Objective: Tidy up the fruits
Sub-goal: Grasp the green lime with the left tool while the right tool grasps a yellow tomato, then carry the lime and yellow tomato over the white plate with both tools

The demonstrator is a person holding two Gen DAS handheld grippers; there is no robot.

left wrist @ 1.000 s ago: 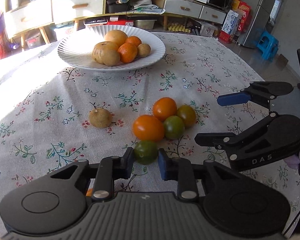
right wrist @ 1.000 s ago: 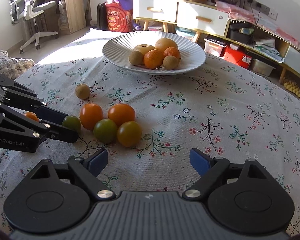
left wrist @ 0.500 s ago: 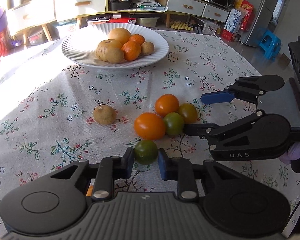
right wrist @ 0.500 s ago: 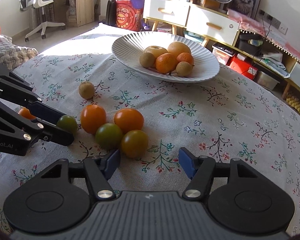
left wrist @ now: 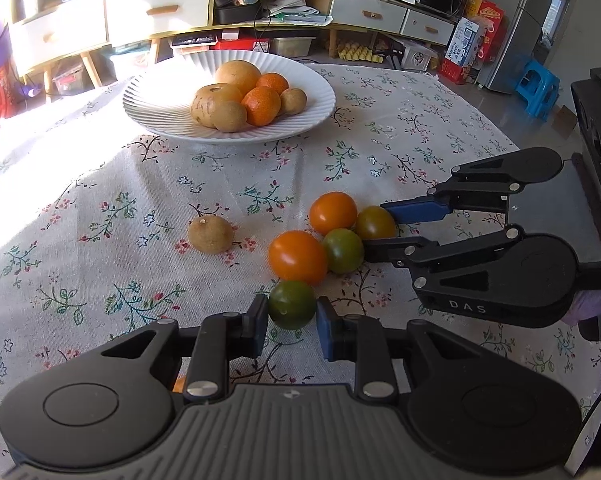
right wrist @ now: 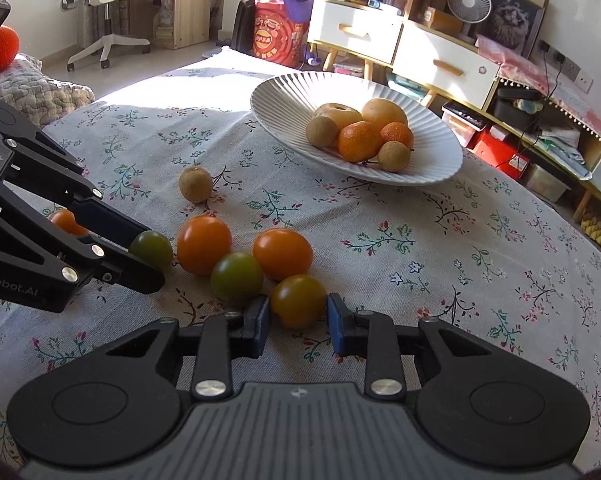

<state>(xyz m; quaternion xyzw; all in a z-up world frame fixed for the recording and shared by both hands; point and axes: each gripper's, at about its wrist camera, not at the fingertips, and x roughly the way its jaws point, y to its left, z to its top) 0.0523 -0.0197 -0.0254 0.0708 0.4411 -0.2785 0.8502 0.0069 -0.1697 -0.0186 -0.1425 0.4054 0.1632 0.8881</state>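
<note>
Lying on the floral tabletop point(left wrist: 100, 184), a green tomato point(left wrist: 292, 304) is clamped by the left gripper point(left wrist: 291, 322); an olive-orange tomato point(right wrist: 297, 300) sits between the closing right gripper point(right wrist: 298, 322) jaws, with the white plate point(right wrist: 428, 168) straight ahead beyond both

Dark green tomato point(left wrist: 292, 304) nearest, on floral cloth, pinched between blue pads. Brownish-orange tomato point(right wrist: 298, 300) likewise pinched, right end of cluster. Two orange tomatoes point(left wrist: 298, 257) point(left wrist: 333, 213) and green tomato point(left wrist: 343, 250) touching, mid-table. Small tan fruit point(left wrist: 210, 234), perhaps longan, alone to left. Far: white ribbed plate point(left wrist: 152, 100) with two mandarins, pale round fruits, piled together
</note>
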